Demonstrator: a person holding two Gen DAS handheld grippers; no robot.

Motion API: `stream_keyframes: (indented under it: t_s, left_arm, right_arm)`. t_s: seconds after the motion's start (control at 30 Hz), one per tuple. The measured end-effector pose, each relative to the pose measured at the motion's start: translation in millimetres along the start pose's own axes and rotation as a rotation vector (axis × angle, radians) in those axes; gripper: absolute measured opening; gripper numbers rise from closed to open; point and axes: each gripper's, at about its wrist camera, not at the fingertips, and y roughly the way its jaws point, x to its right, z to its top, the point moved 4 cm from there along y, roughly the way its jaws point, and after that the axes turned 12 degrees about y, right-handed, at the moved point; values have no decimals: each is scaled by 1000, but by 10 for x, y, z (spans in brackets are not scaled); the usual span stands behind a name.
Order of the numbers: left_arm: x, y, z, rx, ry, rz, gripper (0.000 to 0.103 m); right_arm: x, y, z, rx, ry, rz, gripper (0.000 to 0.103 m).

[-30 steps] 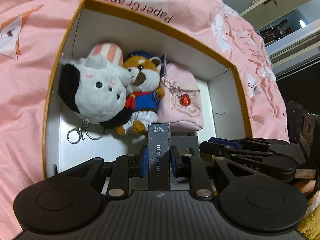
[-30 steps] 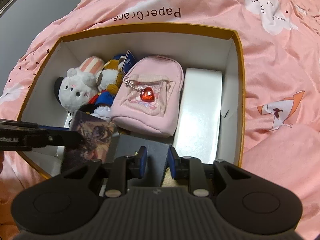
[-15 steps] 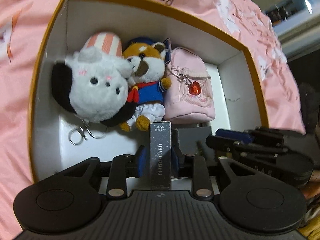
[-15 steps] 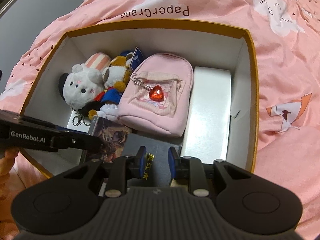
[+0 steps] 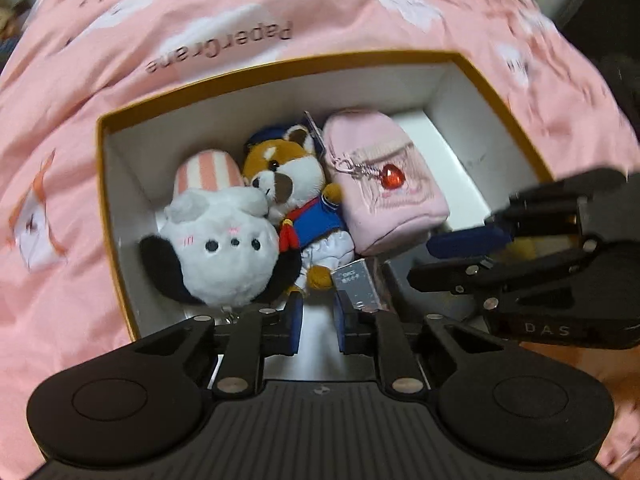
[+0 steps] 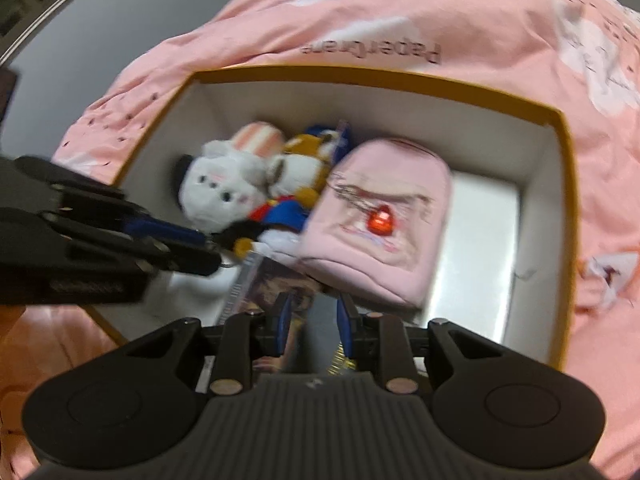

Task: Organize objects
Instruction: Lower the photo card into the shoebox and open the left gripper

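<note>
- The left gripper [image 5: 318, 322] has just been closing; its jaws hold nothing, with the slim silvery card box [image 5: 356, 284] just beside its right pad.
- The right gripper [image 6: 312, 326] grips a flat dark box [image 6: 320, 332].
- Both boxes sit inside the white, gold-rimmed carton [image 5: 120, 256], near the fluffy plush dog [image 5: 224, 252], fox [image 5: 298, 196] and pink fabric backpack [image 5: 384, 188].

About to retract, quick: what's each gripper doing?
Left gripper: empty, slightly open, jaws just closing beside the silver photo-card box.
Right gripper: closed on a dark grey flat box.
</note>
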Motion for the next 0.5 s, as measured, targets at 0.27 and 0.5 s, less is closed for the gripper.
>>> stream_keyframes:
  t_s: [0.27, 0.5]
  left_arm:
    - [-86, 220, 63, -14, 54, -46, 17]
    - [-207, 197, 143, 61, -18, -47, 14]
  right_arm:
    - [-60, 101, 91, 12, -33, -14, 26]
    - [-99, 170, 104, -1, -62, 10, 26]
